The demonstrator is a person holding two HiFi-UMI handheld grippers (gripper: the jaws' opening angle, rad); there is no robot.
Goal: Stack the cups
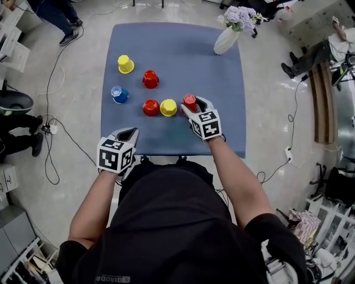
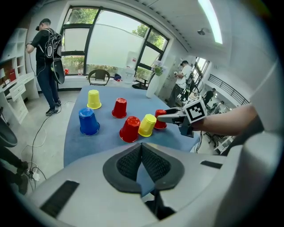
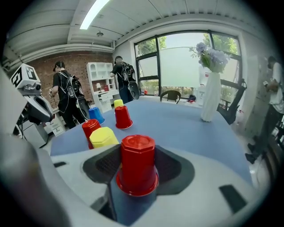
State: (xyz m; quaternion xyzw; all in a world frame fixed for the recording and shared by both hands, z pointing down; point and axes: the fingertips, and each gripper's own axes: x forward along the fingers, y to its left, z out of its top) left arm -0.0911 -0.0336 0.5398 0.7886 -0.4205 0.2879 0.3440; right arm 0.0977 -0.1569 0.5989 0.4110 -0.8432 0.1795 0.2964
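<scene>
Six plastic cups stand upside down on your blue bench [image 1: 194, 66]. The red cup [image 1: 190, 101] at near right is pinched between the jaws of your right gripper [image 1: 190, 106], just beside a yellow cup [image 1: 168, 107] and a second red cup [image 1: 151, 107]. A blue cup [image 1: 119, 95], a third red cup [image 1: 150, 79] and a far yellow cup [image 1: 126, 64] sit farther left. The bench stands on a pale floor [image 1: 266, 111] strewn with cables [image 1: 52, 83]. At the far right corner a white vase [image 1: 226, 40] holds lilac flowers [image 1: 239, 15]. Your left gripper [image 1: 128, 134], jaws pressed together, hovers at the near left corner.
</scene>
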